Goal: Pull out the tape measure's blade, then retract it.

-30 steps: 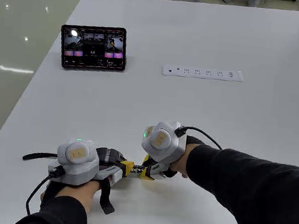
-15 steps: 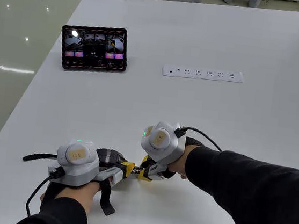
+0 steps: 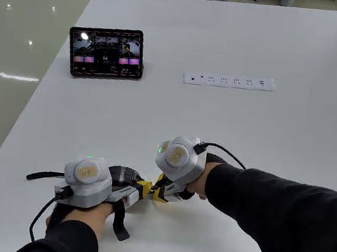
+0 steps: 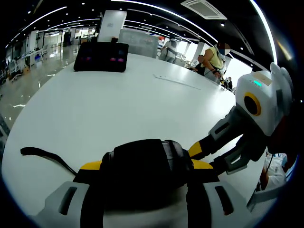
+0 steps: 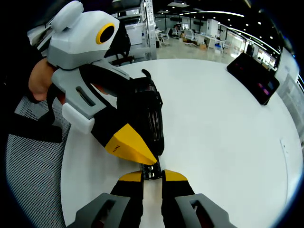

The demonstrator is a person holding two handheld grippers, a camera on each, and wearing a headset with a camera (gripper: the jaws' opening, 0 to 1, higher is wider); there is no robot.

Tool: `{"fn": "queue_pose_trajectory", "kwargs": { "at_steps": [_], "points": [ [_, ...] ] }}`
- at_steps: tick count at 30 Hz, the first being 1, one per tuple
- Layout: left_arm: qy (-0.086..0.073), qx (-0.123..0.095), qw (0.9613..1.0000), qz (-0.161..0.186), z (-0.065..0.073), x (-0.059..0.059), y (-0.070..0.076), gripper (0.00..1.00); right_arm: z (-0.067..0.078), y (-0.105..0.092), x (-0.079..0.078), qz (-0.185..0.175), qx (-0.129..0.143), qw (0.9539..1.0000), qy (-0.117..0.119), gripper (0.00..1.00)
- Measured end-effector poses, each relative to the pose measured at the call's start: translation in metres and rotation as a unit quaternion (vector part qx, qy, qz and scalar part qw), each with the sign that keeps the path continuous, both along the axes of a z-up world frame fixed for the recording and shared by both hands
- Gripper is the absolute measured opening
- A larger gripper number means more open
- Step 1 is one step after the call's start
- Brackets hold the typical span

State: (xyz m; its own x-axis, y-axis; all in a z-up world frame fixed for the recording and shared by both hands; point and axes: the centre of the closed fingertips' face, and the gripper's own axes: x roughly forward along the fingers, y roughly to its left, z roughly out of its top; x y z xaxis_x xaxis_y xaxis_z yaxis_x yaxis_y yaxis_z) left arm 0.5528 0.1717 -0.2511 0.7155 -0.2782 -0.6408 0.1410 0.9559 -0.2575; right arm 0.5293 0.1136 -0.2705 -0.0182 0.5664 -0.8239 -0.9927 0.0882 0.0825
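The black tape measure lies on the white table near its front edge. My left gripper is shut on its body, which bulges between the yellow-tipped fingers in the left gripper view. My right gripper faces it from the right, almost tip to tip. In the right gripper view, the right gripper is shut on the blade's end hook, right at the case's mouth. Only a very short piece of blade shows. The left gripper and the tape measure fill the upper left there.
A tablet stands propped at the back left, and a white power strip lies at the back middle. The tape's black strap trails left toward the table's left edge. Both forearms in dark sleeves reach in from the bottom.
My right gripper has crept slightly left toward the tape measure, and the stretch of blade between the two grippers has shrunk. The left gripper has stayed put.
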Motion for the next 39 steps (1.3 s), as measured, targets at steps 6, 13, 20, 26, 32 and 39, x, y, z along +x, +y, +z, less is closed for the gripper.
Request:
{"fn": "queue_pose_trajectory", "kwargs": {
  "at_steps": [6, 13, 20, 26, 32, 39],
  "points": [
    [0.0, -0.001, 1.0, 0.0, 0.0, 0.0, 0.001, 0.65, 0.0, 0.004, -0.001, 0.005, 0.003, 1.0, -0.004, 0.1],
    [0.001, -0.001, 1.0, 0.0, 0.0, -0.001, 0.001, 0.65, 0.0, 0.009, -0.001, 0.006, 0.004, 1.0, -0.005, 0.1],
    [0.001, -0.001, 1.0, -0.001, 0.0, -0.001, 0.001, 0.65, 0.001, 0.012, -0.002, 0.003, 0.012, 0.9999, -0.003, 0.1],
    [0.0, 0.0, 1.0, -0.001, 0.0, -0.001, 0.001, 0.66, 0.002, 0.014, -0.002, 0.002, 0.014, 0.9999, -0.004, 0.1],
    [-0.003, 0.003, 1.0, -0.001, 0.0, 0.0, 0.0, 0.66, 0.002, 0.013, -0.002, 0.0, 0.016, 0.9999, -0.005, 0.11],
    [-0.003, 0.004, 1.0, -0.001, 0.0, 0.0, -0.001, 0.67, 0.001, 0.013, -0.002, -0.001, 0.014, 0.9999, -0.009, 0.12]
  ]
}}
